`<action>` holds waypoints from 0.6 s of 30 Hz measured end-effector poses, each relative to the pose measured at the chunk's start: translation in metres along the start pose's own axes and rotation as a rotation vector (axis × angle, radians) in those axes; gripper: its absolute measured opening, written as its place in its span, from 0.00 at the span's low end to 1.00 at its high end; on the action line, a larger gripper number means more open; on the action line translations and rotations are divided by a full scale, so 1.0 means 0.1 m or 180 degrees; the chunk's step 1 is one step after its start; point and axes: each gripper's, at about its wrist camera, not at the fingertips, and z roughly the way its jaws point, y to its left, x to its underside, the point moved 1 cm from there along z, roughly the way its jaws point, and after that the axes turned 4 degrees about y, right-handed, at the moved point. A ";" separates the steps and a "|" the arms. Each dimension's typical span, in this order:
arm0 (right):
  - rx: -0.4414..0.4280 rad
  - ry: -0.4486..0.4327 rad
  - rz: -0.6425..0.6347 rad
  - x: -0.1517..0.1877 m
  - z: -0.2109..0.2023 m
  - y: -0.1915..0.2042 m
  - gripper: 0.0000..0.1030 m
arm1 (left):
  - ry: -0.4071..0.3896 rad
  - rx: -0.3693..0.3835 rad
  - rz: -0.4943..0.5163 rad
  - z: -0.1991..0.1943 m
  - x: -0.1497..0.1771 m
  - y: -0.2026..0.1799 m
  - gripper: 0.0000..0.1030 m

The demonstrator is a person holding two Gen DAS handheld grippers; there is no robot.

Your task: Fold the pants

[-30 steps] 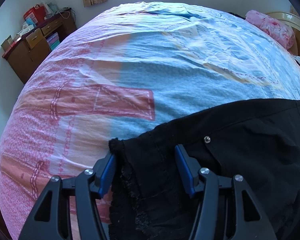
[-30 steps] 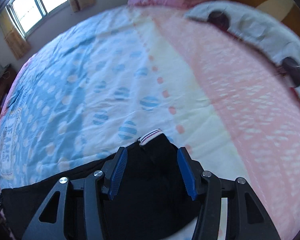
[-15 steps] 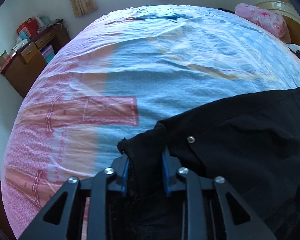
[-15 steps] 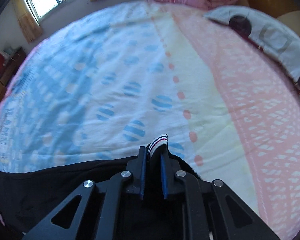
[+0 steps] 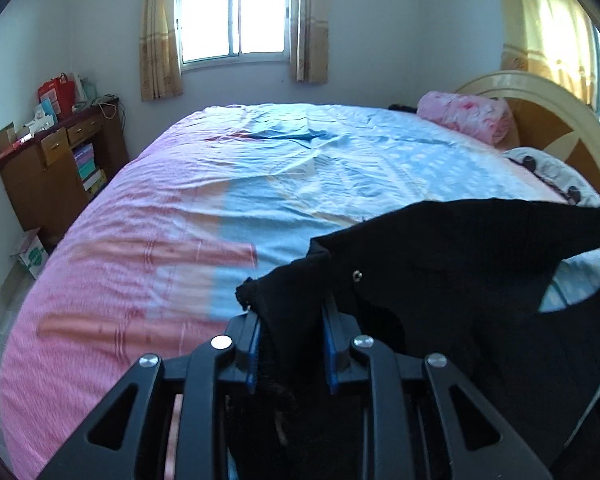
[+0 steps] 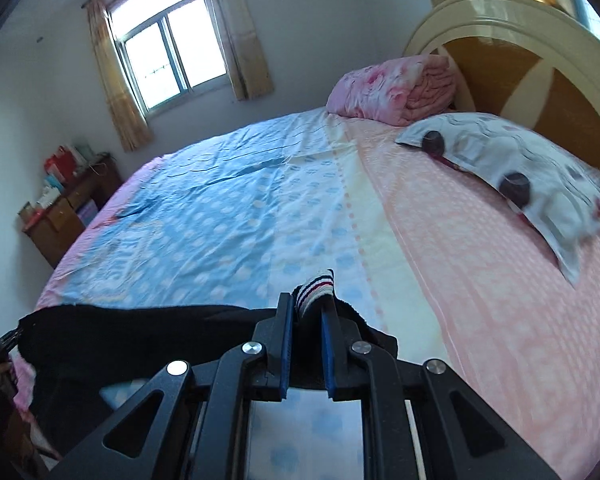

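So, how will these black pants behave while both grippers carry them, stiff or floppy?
Probably floppy: the black pants sag between the left gripper and right gripper. Probably light too, since pinches at the edges alone hold them above the bed sheet. The fabric looks matte, so a slip seems unlikely.

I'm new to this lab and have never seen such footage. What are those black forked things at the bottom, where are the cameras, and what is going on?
Each black fork is a hand-held two-finger tool with a camera looking along its fingers; a person carries one in each hand. One picture comes from the left tool, the other from the right tool. Both are clamped on black pants, lifted above a bed with a pink and blue sheet. The right one pinches a striped trim. A patterned pillow and a folded pink blanket lie near the headboard.
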 end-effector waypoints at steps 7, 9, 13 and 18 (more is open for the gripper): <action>0.0080 0.0123 0.0389 1.04 -0.41 -0.39 0.12 | -0.0143 0.0132 0.0066 -0.23 0.53 0.01 0.26; 0.0090 0.0183 0.0487 1.25 -0.43 -0.47 0.13 | -0.0121 0.0124 0.0172 -0.26 0.67 -0.01 0.29; 0.0151 0.0366 0.0507 1.59 -0.42 -0.47 0.13 | -0.0058 0.0033 0.0273 -0.32 0.89 -0.02 0.42; 0.0195 0.0410 0.0504 1.83 -0.57 -0.46 0.22 | 0.0016 -0.0166 0.0567 -0.46 1.11 -0.08 0.70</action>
